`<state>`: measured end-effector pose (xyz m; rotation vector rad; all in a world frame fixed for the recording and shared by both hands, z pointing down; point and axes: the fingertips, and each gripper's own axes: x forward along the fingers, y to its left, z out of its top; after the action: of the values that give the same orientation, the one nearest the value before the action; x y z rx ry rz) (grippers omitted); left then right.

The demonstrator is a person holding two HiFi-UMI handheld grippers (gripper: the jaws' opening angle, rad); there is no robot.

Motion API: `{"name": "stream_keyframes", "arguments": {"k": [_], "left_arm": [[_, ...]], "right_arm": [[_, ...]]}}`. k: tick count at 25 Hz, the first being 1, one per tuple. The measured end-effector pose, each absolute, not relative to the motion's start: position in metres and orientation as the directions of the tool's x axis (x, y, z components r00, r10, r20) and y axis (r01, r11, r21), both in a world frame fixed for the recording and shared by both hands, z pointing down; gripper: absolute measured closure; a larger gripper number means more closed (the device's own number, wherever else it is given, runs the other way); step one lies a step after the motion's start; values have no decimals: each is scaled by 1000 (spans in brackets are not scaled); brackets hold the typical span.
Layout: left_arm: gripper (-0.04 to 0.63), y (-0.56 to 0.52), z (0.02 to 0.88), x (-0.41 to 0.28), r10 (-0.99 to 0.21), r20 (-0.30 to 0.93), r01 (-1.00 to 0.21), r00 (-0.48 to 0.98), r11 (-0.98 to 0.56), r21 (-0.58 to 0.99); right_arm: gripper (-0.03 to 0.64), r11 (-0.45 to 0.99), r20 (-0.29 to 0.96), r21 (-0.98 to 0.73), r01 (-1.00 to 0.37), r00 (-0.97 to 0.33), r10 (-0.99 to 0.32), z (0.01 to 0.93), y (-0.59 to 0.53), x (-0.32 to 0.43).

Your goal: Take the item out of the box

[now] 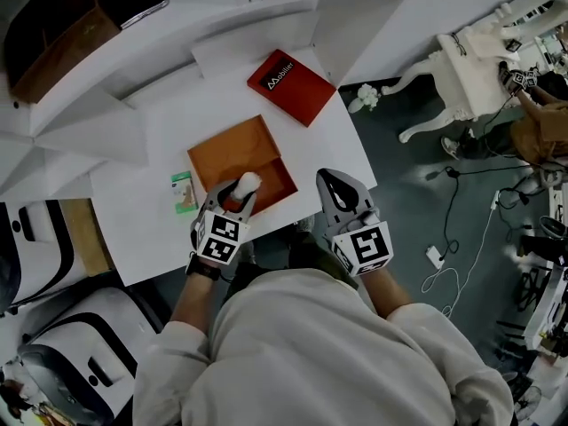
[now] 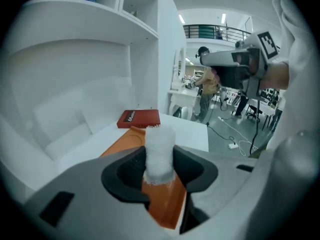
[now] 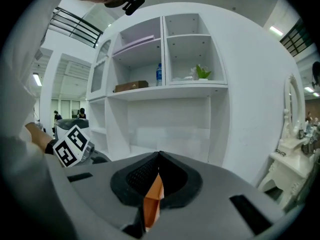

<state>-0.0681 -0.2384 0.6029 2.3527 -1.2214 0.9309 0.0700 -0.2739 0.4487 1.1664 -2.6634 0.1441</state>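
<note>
From the head view, your left tongs are closed on the white, fuzzy-looking cylinder, which hangs over the near edge of the open orange cardboard box on the white counter. The flat red lid lies beyond the box, and a small green-and-white packet sits just beside its left wall. Your right tongs hover off the box's right corner. I'd judge the best move is to lift straight up until the cylinder clears the rim, then carry it to bare counter, away from the packet. In the left gripper view the cylinder stands upright between the pads, pinched near its lower end, with the box beneath. It looks soft, so squeeze gently and avoid tilting it, or it may slip. In the right gripper view the tips meet and grip nothing I can make out. The orange sliver behind them is probably the box seen through the gap. Steady the box wall with that hand if it drags.
</note>
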Motion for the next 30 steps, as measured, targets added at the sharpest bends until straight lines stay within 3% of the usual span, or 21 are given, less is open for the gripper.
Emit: {"name": "stream_keyframes", "arguments": {"k": [15, 30], "left_arm": [[420, -221, 495, -92, -756, 436, -843, 488, -537, 12], [422, -199, 411, -109, -832, 205, -853, 515, -520, 32]], "right_arm": [[594, 711, 208, 27, -703, -692, -692, 428, -246, 29], [594, 721, 186, 49, -691, -703, -686, 410, -226, 11]]}}
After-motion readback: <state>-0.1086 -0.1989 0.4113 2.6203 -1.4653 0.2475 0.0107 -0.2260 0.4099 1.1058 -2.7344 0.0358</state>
